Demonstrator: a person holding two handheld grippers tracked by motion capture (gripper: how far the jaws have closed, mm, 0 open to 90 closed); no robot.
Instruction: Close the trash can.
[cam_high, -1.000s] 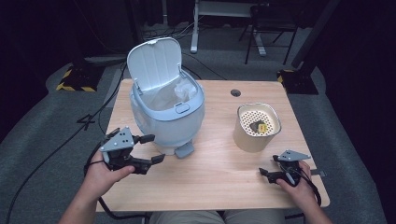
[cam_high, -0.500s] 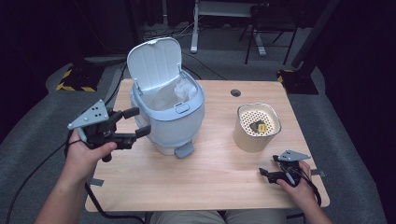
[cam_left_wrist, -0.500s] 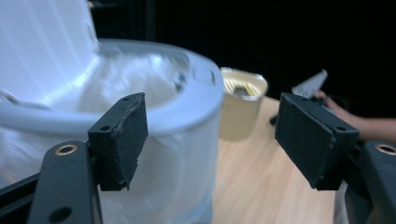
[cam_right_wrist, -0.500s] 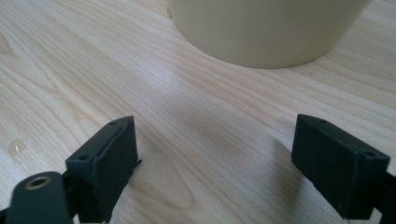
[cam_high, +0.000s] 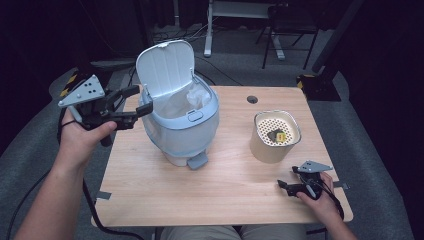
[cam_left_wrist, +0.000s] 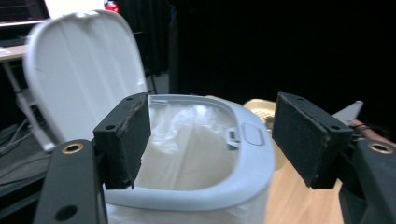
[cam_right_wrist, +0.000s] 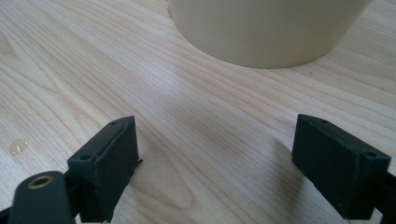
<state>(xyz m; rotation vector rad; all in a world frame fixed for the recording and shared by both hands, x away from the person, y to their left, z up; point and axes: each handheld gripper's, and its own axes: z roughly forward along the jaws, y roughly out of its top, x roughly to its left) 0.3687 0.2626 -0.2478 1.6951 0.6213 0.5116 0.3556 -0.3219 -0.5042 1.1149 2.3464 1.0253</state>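
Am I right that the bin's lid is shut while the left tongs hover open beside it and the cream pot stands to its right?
Not quite: the bin's lid stands open, as the high view shows. The left tongs do hover open beside it, and the cream pot stands to its right.

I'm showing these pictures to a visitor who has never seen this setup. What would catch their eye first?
Most striking is the pale blue bin on the left half of the table, lid raised and a white liner inside. The left gripper hovers beside its rim with open, empty jaws. Right of it stands a cream container with small bits inside, and the right gripper rests open near the front edge.
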